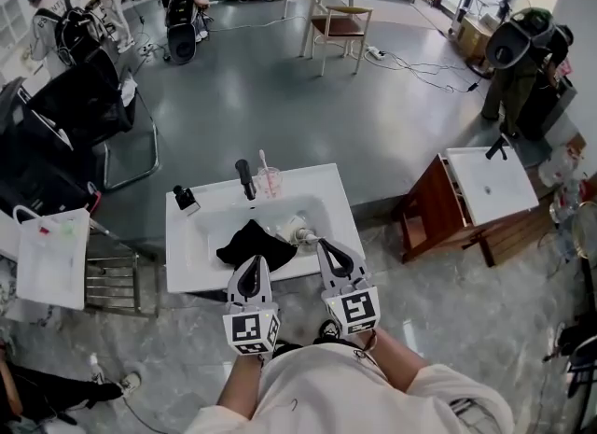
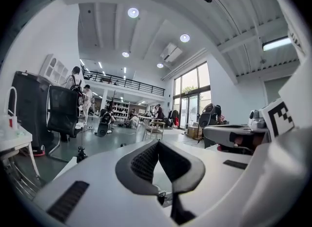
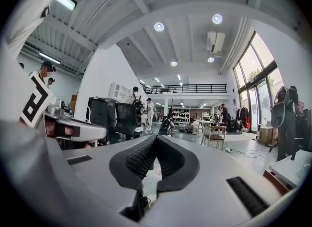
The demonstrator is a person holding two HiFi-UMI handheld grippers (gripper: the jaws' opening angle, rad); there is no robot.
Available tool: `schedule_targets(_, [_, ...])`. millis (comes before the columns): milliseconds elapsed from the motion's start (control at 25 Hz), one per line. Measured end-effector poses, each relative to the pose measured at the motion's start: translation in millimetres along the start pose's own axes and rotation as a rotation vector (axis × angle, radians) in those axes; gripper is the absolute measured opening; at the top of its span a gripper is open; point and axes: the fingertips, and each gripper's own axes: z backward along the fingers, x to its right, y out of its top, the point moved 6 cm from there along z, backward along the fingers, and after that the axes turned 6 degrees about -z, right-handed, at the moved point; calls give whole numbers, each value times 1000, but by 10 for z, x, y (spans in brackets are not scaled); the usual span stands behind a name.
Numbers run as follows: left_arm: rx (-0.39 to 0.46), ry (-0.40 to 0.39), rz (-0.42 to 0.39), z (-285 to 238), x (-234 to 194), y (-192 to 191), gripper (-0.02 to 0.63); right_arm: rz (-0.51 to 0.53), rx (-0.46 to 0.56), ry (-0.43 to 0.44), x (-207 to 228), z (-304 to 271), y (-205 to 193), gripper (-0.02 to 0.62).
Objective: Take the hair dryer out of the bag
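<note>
A black bag (image 1: 254, 244) lies crumpled in the white sink basin (image 1: 207, 236). A white object (image 1: 297, 231), which looks like the hair dryer, lies just right of the bag and outside it. My left gripper (image 1: 252, 261) is raised over the basin's front edge, its jaws shut and empty. My right gripper (image 1: 322, 244) is beside it, also shut and empty, with its tips close to the white object. In the gripper views both point level across the room: the left gripper (image 2: 158, 143) and the right gripper (image 3: 156, 137) show pads pressed together.
On the sink's back rim stand a black faucet (image 1: 245, 178), a clear cup with a toothbrush (image 1: 269, 181) and a small black bottle (image 1: 186, 200). A white rack (image 1: 51, 259) is at the left. A wooden cabinet with a second sink (image 1: 485, 185) is at the right.
</note>
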Motion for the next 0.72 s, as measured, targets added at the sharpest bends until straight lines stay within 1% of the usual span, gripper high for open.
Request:
schedule_targets(240, [26,7,-11,44,59,61,18,-10,22,22,73,95,-3,-3])
schedule_targets(400, [48,4,-1,57,25,72,18,-8,34,4,126,137,62,-3])
schedule_targets(560, [45,1,-22,21,36,73,18,-13,34,-21,190,139,51,-3])
schedule_targets(720, [37,-3,-18,22,66,79,18,-6,25,-16,189,152,54,-3])
